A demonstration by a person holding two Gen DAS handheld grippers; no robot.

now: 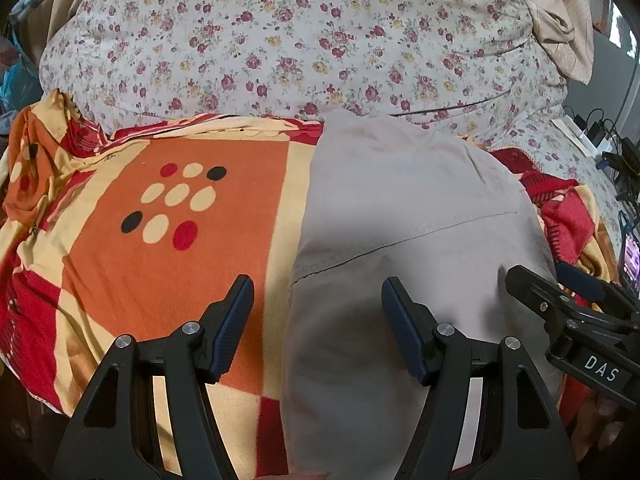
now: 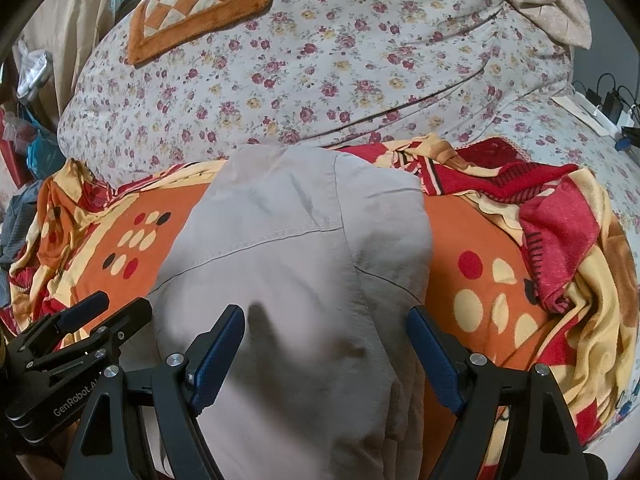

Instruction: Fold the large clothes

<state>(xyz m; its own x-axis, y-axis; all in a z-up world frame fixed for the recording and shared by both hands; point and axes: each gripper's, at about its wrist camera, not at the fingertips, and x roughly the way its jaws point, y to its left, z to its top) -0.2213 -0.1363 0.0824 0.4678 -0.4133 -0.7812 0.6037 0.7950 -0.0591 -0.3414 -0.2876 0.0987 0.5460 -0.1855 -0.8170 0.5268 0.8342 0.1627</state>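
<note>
A large beige-grey garment (image 1: 408,240) lies folded lengthwise on an orange, red and yellow blanket (image 1: 168,216); it also shows in the right wrist view (image 2: 288,240). My left gripper (image 1: 318,292) is open and empty, hovering over the garment's near left edge. My right gripper (image 2: 326,320) is open and empty above the garment's near part. The right gripper shows at the right edge of the left wrist view (image 1: 560,292). The left gripper shows at the lower left of the right wrist view (image 2: 104,312).
A floral duvet (image 1: 300,48) is heaped behind the blanket. An orange checked cushion (image 2: 200,4) lies on it. Cables and chargers (image 1: 600,136) lie at the right. A phone (image 1: 630,256) sits at the right edge. Bags (image 2: 28,144) are at the left.
</note>
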